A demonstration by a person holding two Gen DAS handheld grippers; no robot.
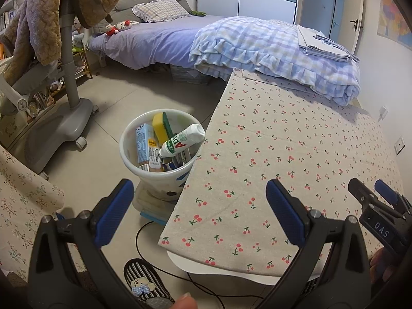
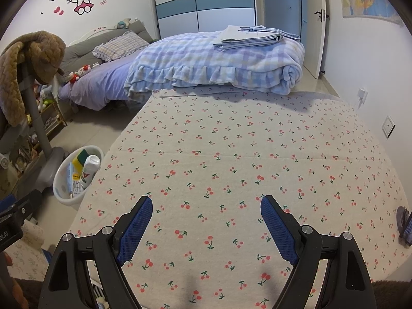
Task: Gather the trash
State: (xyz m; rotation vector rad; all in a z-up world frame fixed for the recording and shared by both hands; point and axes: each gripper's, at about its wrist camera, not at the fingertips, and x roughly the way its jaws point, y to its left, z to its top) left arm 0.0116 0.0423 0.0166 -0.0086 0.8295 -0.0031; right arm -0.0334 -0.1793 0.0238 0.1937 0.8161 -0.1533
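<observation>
A white bin [image 1: 128, 152] stands on the floor by the table's left edge. It holds a blue milk carton [image 1: 145, 146], a yellow-green sponge [image 1: 161, 126] and a white squeeze bottle [image 1: 181, 139]. The same bin [image 2: 60, 182] appears at the left of the right wrist view. My left gripper [image 1: 199, 188] hangs open over the table's near left corner, nothing between its blue pads. My right gripper [image 2: 206, 204] is open above the cherry-print tablecloth [image 2: 231, 154], empty too. It also shows as the right gripper [image 1: 370, 186] at the right edge of the left wrist view.
A bed with a folded plaid blanket [image 2: 219, 61] borders the table's far edge. A grey wheeled chair [image 1: 64, 118] draped with a brown plush robe stands left of the bin. A striped slipper [image 1: 144, 280] and a black cable lie on the floor near me.
</observation>
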